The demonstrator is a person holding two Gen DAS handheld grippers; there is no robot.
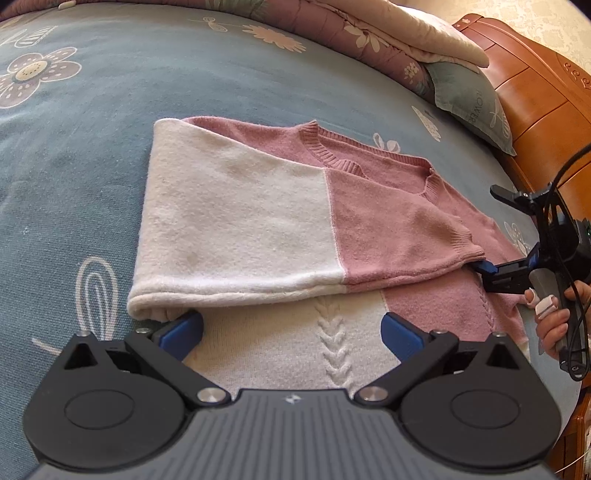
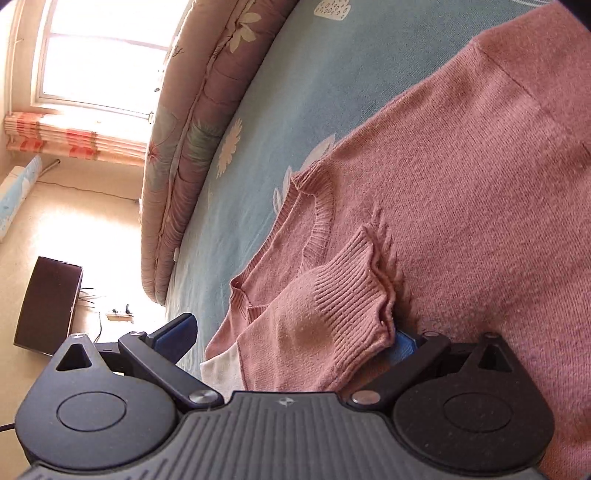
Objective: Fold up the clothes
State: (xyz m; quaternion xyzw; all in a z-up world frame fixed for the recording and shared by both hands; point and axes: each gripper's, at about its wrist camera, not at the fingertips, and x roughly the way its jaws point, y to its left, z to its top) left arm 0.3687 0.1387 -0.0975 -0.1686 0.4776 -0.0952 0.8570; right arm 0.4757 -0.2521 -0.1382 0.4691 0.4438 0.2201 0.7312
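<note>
The pink-and-white knitted sweater (image 1: 258,206) lies on the blue flower-printed bedsheet (image 1: 92,147). At 12 o'clock behind it lies the pink floral quilt (image 1: 332,22); at 2 o'clock, the grey-green pillow (image 1: 469,99) rests against the orange wooden headboard (image 1: 535,92).

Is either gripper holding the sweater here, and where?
No. Both jaws are open. The right gripper is at the sleeve cuff; the left gripper is by the sleeve's fold.
</note>
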